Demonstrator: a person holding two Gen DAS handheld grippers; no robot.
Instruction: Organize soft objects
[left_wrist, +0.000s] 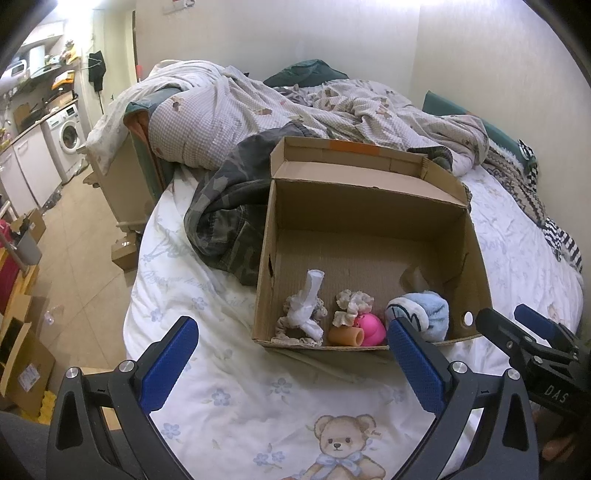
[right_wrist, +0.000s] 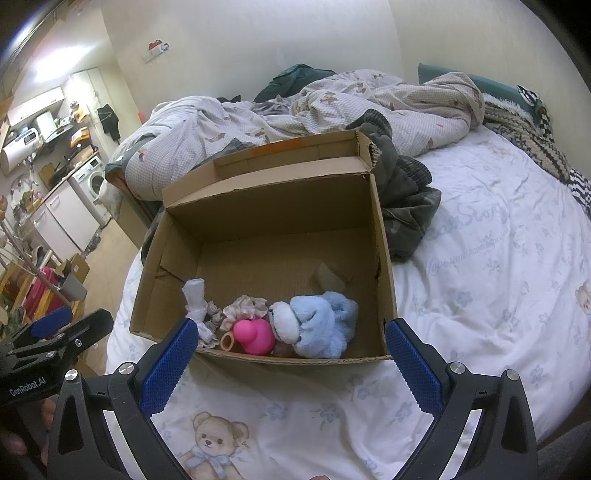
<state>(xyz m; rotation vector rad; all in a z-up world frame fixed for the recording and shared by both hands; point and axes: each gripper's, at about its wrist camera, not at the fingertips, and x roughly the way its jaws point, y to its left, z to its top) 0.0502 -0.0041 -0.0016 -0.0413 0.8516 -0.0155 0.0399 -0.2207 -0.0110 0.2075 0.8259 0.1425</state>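
Both tools hang above the bed's near edge, short of the box, which sits open on the sheet toward the bed's middle. The left tool is spread wide and empty; the right tool is likewise spread and holds nothing. The soft things lie in a row along the box's near wall: a white rag at the left, a scrunchie, a pink toy and a blue plush at the right. The step looks like a pause between picks. To do it well, choose one item, come down from above clear of the near wall, and close on its bulk, since soft cloth slips from a shallow pinch.
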